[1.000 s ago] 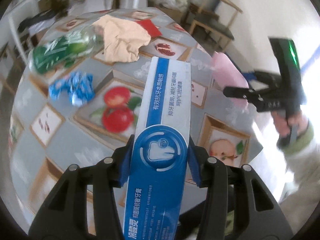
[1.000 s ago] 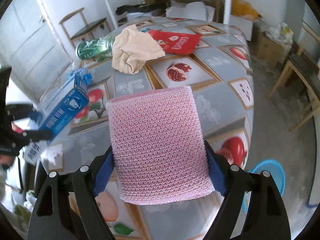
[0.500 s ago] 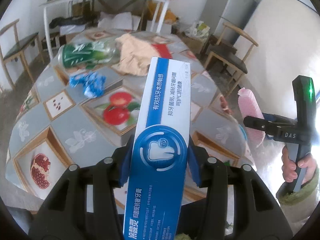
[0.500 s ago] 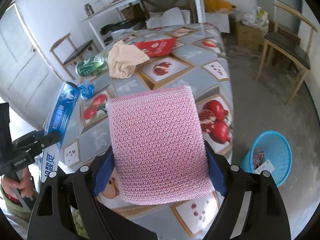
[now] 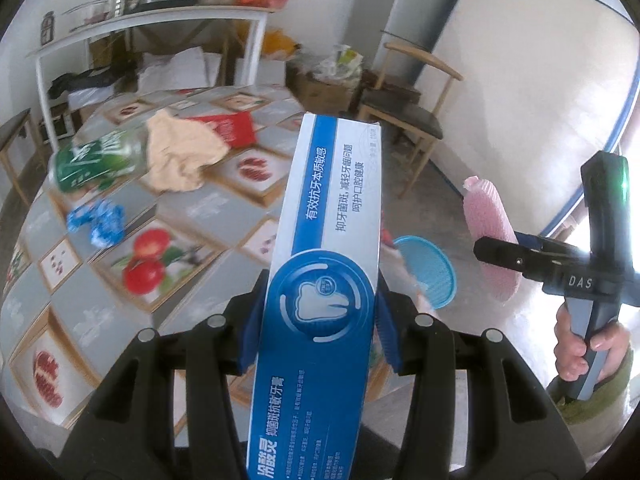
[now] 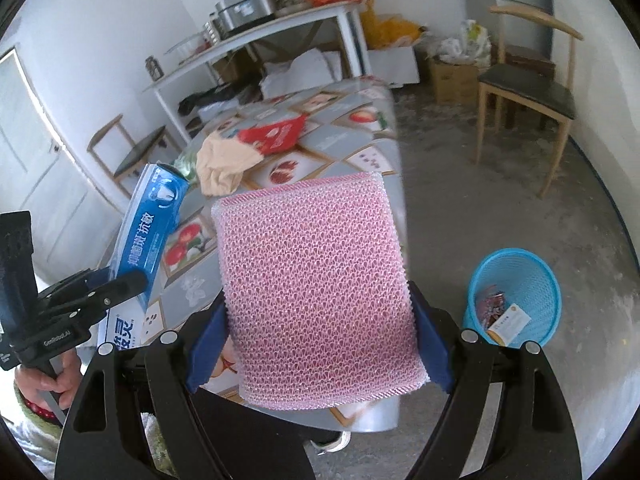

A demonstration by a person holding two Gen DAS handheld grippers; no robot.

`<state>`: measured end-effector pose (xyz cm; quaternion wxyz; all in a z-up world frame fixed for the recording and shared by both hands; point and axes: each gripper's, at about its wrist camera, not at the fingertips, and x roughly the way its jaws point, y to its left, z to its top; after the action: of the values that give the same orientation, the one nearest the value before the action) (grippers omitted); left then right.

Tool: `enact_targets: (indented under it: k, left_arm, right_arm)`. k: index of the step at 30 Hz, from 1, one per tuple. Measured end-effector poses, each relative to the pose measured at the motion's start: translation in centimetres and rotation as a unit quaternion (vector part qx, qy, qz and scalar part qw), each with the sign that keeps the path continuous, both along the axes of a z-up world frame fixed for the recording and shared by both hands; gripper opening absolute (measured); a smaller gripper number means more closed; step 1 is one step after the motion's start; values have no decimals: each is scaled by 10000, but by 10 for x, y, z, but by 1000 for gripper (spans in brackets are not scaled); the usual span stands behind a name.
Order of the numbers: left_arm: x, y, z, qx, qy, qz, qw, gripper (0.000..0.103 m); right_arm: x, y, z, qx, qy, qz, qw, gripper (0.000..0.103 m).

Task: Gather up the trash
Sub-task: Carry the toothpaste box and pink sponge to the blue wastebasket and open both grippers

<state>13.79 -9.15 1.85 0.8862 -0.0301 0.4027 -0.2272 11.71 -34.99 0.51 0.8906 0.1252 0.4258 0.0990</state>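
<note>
Left gripper (image 5: 320, 320): you had it pinching the toothpaste box (image 5: 326, 264), lifted off the table (image 5: 80, 320).
Right gripper (image 6: 320, 344): clamped on the pink sponge (image 6: 316, 280), also in the air.
Bin (image 6: 516, 292): blue basket on the floor beside the table, scraps inside.

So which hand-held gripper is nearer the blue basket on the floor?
Right, probably. The right hand-held gripper, clamping the pink sponge, is beside the blue basket; the left hand-held gripper, holding the toothpaste box, is farther, over the table's side.
</note>
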Motion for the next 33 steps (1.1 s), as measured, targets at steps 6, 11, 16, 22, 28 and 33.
enact_targets:
  k: [6, 11, 16, 22, 28, 33]
  left_arm:
    - [7, -40, 3, 38, 33, -423, 9991, 46]
    - [20, -80, 1, 61, 198, -788, 9967, 46]
    - [33, -127, -7, 85, 429, -1157, 9923, 46]
    - [51, -190, -26, 179, 789, -1597, 9838, 46]
    - [79, -254, -56, 311, 1270, -1899, 9731, 46]
    - [108, -309, -82, 550, 1535, -2007, 9660, 46]
  right_arm:
    - [-23, -39, -2, 104, -68, -551, 9984, 80]
    - [-44, -83, -16, 231, 0, -1147, 9931, 80]
    - [-65, -139, -44, 544, 247, -1838, 9812, 80]
    - [-77, -191, -82, 1032, 525, -2344, 9652, 80]
    - [-61, -227, -136, 1583, 957, -2583, 9482, 80]
    - [-24, -255, -181, 1841, 1342, -2827, 9318, 80]
